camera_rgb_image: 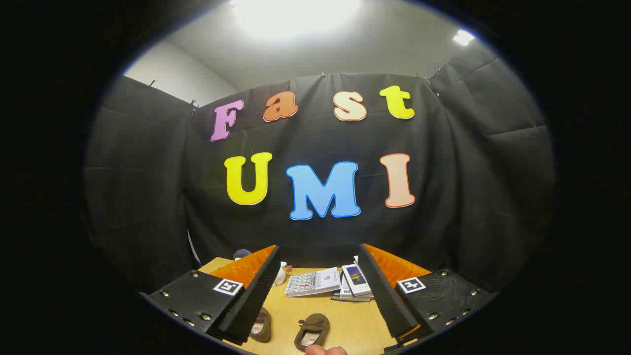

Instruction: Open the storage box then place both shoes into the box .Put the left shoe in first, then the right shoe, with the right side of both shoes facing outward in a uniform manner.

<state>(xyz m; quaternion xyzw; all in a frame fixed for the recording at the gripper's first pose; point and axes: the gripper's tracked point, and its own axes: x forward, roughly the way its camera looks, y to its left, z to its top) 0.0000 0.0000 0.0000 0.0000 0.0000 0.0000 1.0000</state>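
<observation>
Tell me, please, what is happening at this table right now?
A person is holding the hand-held gripper above a wooden table, its fingers spread wide open and holding nothing. Two brown shoes lie on the table below: one shoe between the fingers, the other shoe partly hidden by the left finger. A fingertip shows beside the nearer shoe. Further back lie some booklets. Neither shoe has been picked up yet.
</observation>
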